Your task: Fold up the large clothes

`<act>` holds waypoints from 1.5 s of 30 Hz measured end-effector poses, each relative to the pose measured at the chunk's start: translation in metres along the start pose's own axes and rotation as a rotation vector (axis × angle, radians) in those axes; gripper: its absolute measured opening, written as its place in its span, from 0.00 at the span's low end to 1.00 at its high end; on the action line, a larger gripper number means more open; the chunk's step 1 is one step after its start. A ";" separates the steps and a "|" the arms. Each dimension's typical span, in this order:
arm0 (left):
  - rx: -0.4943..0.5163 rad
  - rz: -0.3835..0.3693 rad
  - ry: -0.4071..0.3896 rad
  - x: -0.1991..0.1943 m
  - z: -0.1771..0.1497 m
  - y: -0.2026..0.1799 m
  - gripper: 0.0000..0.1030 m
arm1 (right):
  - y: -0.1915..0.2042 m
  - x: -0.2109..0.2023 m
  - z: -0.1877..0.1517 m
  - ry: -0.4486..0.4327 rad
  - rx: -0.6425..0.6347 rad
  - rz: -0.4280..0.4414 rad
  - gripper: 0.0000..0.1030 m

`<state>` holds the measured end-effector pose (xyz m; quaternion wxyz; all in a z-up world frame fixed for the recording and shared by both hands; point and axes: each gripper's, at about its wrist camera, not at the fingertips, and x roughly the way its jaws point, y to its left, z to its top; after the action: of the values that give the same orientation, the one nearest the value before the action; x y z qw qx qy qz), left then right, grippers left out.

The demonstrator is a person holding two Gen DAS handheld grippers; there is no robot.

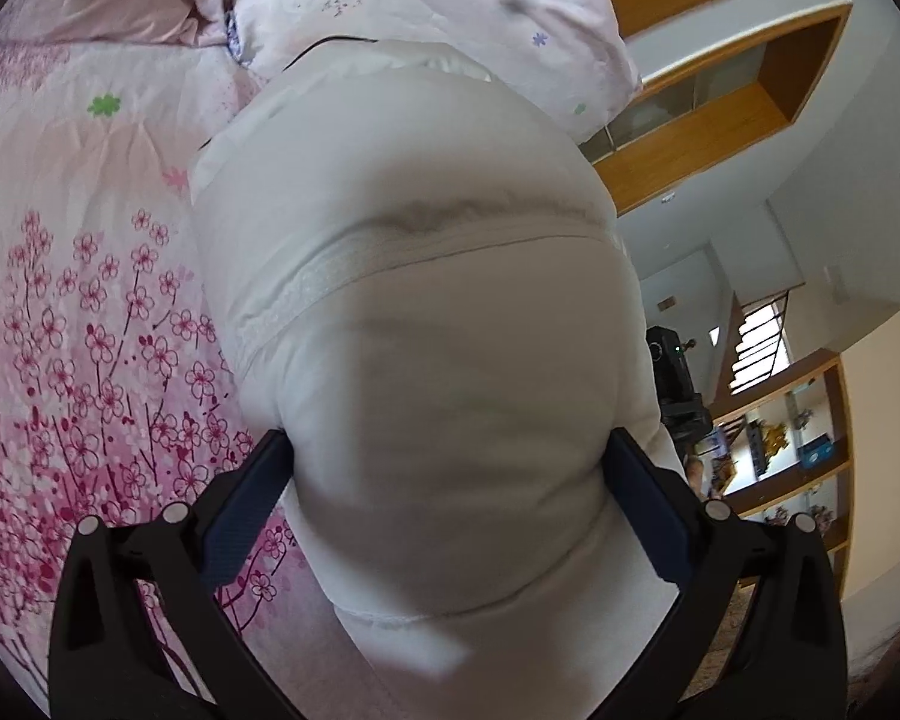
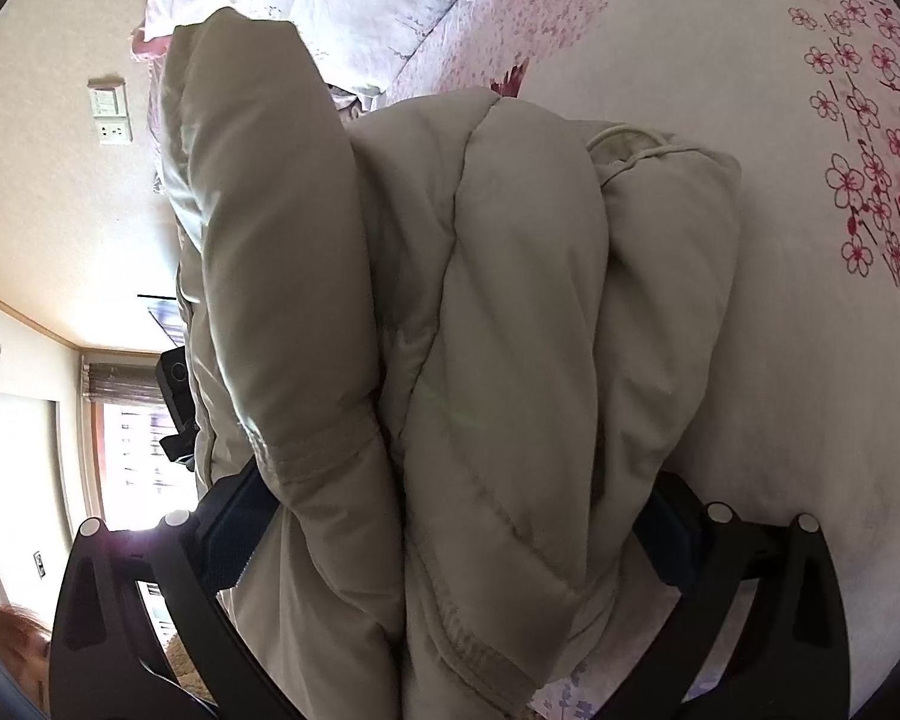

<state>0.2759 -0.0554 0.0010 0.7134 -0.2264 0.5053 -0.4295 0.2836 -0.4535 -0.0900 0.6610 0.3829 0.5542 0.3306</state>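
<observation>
Puffer jacket, one pale beige quilted garment, fills both wrist views, bunched between two handheld grippers above a bed. The left gripper clamps a thick padded bundle of it, both blue-padded fingers pressed into the fabric on either side; a stitched band crosses the bundle. The right gripper likewise grips a wad of folded layers, its jaws held well apart by the bulk, one hemmed edge hanging toward the camera. A drawstring loop lies on the jacket's far fold. Beneath it spreads one bedspread printed with pink blossoms, with two pillows at its head edge. The jacket's full outline is cut off by each frame, and its sleeves cannot be told apart. Wooden shelves stand beyond the bed, their contents too small to make out.
</observation>
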 end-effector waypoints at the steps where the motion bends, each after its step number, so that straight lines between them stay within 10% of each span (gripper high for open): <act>1: -0.003 -0.006 -0.004 0.000 -0.001 0.001 0.98 | 0.000 0.001 0.001 0.001 -0.006 -0.003 0.99; 6: -0.013 -0.043 -0.046 -0.002 -0.008 0.008 0.98 | 0.005 0.013 0.002 -0.009 -0.079 0.060 0.80; 13: 0.041 -0.086 -0.102 -0.023 -0.012 -0.001 0.70 | 0.018 0.006 -0.010 -0.124 -0.192 0.174 0.55; 31: 0.030 0.065 -0.366 -0.123 0.055 0.055 0.66 | 0.145 0.105 0.109 -0.070 -0.317 0.096 0.49; 45: 0.035 0.265 -0.350 -0.123 0.061 0.107 0.91 | 0.110 0.157 0.120 -0.080 -0.122 0.044 0.67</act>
<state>0.3582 0.0976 0.0084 0.8443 -0.2170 0.3915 -0.2947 0.4268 -0.2810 -0.0579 0.6971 0.3671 0.4976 0.3627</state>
